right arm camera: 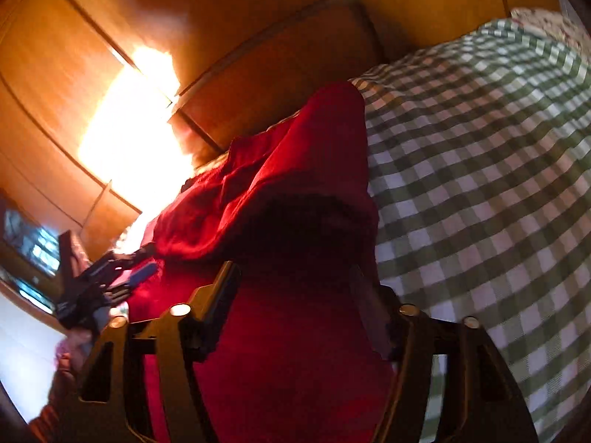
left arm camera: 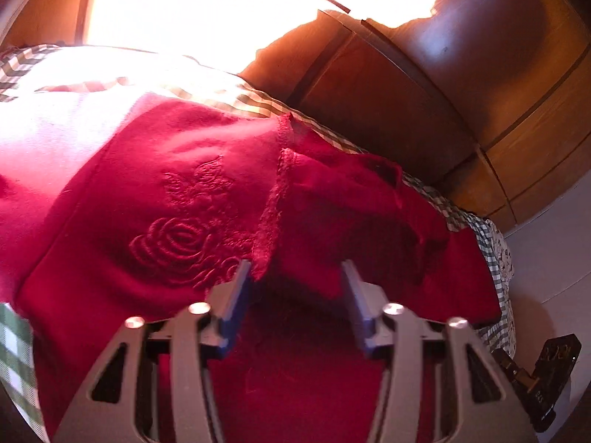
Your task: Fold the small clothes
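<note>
A small red garment (left arm camera: 177, 199) with an embroidered rose lies on a green-and-white checked cloth (left arm camera: 14, 347). A raw inside seam runs down its middle and a flap is turned back to the right. My left gripper (left arm camera: 297, 269) is open, its fingers standing over the garment's near edge with red fabric between and below them. In the right wrist view the garment (right arm camera: 295, 170) is bunched into a ridge. My right gripper (right arm camera: 295, 277) is open, its jaws either side of the red fabric. The left gripper (right arm camera: 107, 277) shows at the left there.
The checked cloth (right arm camera: 480, 184) covers a bed to the right of the garment. Wooden wardrobe panels (left arm camera: 480, 92) stand behind the bed. Strong glare (left arm camera: 221, 11) washes out the far part of the left wrist view. The right gripper's body (left arm camera: 546, 373) shows at lower right.
</note>
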Motion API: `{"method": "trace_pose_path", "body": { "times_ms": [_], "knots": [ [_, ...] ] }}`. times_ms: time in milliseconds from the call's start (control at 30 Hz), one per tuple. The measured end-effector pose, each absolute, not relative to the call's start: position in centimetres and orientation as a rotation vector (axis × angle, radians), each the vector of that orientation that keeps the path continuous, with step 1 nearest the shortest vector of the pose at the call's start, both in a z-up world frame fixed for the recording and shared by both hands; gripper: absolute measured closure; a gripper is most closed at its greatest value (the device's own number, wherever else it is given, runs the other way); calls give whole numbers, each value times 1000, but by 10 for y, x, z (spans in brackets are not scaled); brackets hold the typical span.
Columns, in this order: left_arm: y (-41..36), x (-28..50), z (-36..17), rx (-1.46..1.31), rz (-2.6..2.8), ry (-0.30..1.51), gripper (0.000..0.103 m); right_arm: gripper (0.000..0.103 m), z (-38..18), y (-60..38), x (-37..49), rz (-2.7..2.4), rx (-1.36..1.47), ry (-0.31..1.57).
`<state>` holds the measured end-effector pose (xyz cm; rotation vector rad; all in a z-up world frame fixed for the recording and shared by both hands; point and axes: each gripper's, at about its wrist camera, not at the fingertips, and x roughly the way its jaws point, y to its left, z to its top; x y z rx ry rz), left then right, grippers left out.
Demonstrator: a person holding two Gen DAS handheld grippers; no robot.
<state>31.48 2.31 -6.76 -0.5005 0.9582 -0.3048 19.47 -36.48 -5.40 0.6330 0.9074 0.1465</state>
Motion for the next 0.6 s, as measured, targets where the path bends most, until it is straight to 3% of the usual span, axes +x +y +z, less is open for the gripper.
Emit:
{"method": "trace_pose_path", "body": {
  "times_ms": [33, 267, 400, 600],
  "knots": [
    [21, 319, -66, -512, -325, 967, 95, 23, -56, -364, 202, 156, 651, 894],
    [71, 296, -25, -584, -233, 786, 96, 20, -66, -356, 243, 157, 681, 889],
    [74, 293, -43, -453, -172, 845, 96, 20, -75, -341, 237, 183, 626, 936],
    [63, 292, -67, -375, -136, 886, 94, 20, -37, -317, 223, 255, 447, 921]
  ]
}}
